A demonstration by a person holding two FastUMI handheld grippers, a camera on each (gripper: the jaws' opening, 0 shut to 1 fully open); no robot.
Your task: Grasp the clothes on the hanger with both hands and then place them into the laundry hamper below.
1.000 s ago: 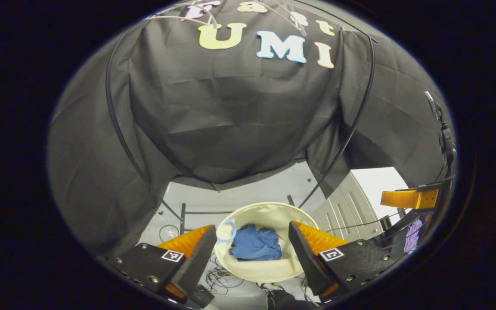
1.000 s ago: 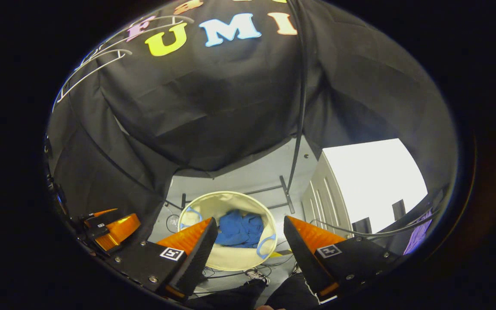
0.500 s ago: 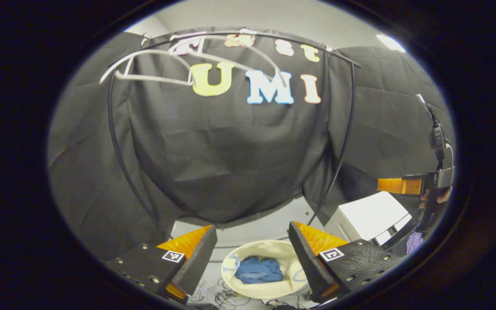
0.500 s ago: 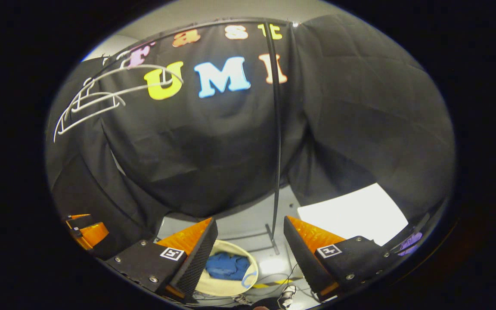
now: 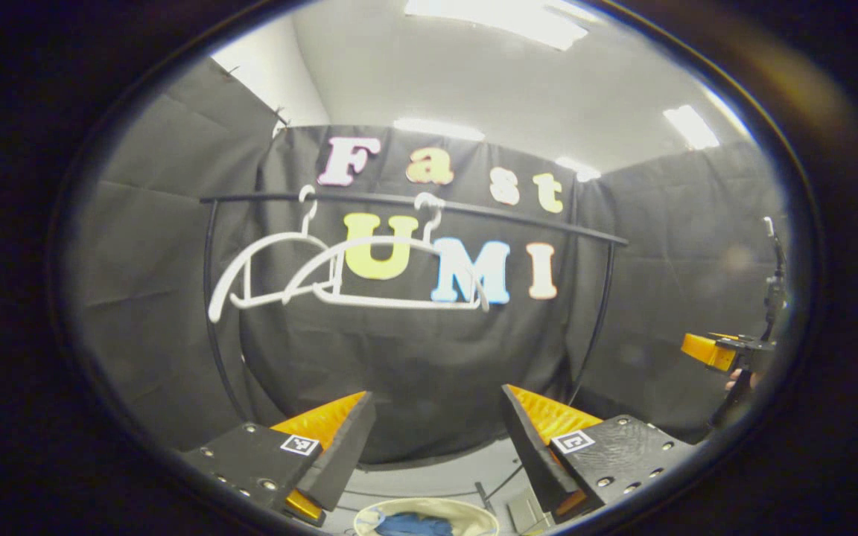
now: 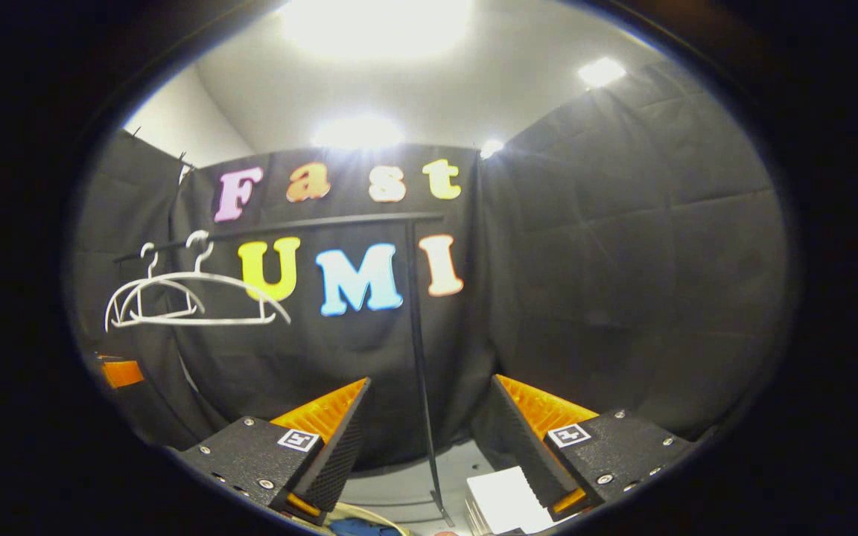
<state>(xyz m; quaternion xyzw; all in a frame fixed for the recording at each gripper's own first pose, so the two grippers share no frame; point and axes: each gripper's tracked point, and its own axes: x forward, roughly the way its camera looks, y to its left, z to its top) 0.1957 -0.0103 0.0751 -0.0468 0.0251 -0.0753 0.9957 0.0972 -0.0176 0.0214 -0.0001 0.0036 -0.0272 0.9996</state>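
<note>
Right, both tongs are spread wide with nothing between them — left tongs (image 5: 436, 435) and right tongs (image 6: 429, 424) both aimed at the back wall, level with the rail (image 5: 414, 201). Two white hangers (image 5: 339, 275) hang bare on it, no garment draped on either. The blue clothes (image 5: 414, 525) sit bunched in the hamper (image 5: 466, 514) at the floor, just under my left tongs; a sliver of blue shows at the bottom of the right gripper view too (image 6: 358, 528).

So I judge the drop done, nothing left on the hangers to pull.

On handling: the cloth looks soft, light, limp — it crumples into a heap and would sag from any single pinch. If I had to re-grab it I'd take a thick fold near the top of the pile, one pinch per side, spread apart so it lifts flat. Not fragile, unlikely to slip from a firm pinch. The hamper looks soft-walled, so I'd avoid pushing on its rim.
</note>
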